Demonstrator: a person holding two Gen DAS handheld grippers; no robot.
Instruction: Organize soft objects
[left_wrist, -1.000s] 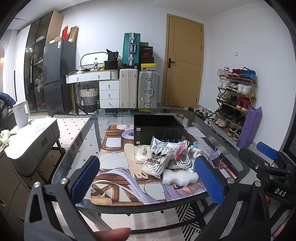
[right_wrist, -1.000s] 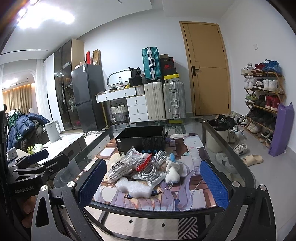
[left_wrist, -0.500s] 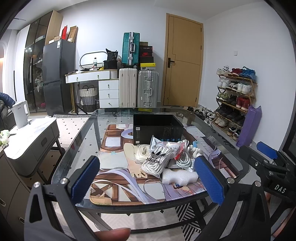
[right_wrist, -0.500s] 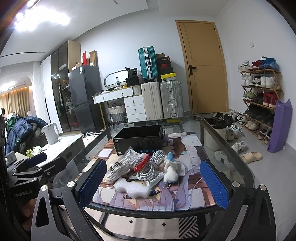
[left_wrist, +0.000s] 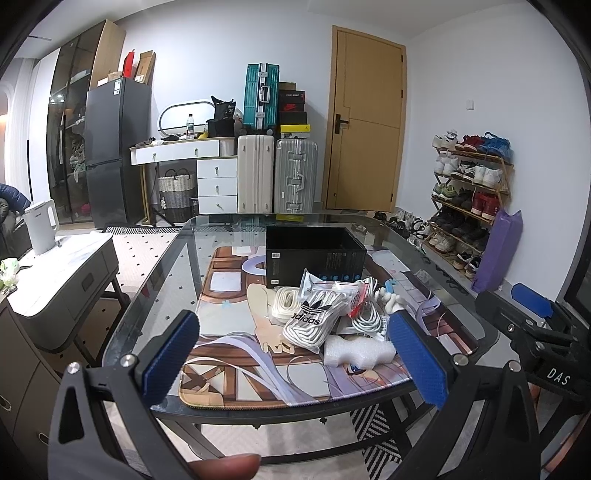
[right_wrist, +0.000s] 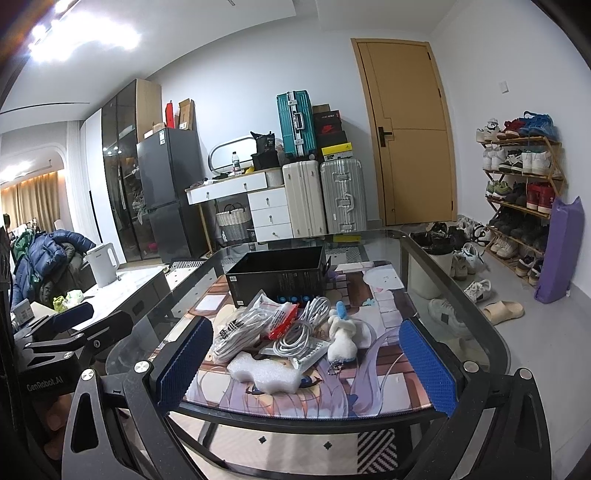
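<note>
A pile of soft items lies on the printed mat (left_wrist: 236, 365) of a glass table (left_wrist: 147, 295): a bagged bundle of white adidas laces (left_wrist: 314, 321), coiled white cables (right_wrist: 299, 332), a white foam piece (left_wrist: 356, 350) (right_wrist: 264, 371) and a small white plush (right_wrist: 341, 338). An open black box (left_wrist: 314, 254) (right_wrist: 280, 273) stands behind the pile. My left gripper (left_wrist: 295, 354) is open and empty, held in front of the table's near edge. My right gripper (right_wrist: 303, 362) is open and empty, also short of the pile.
A grey side cabinet with a white kettle (left_wrist: 40, 225) stands left of the table. Suitcases (left_wrist: 277, 177), a white desk, a fridge and a door are at the back. A shoe rack (left_wrist: 469, 192) and purple bag stand at the right wall.
The right gripper has tilted and shifted slightly, so the table sits a little lower in its view. The left gripper has barely moved.
</note>
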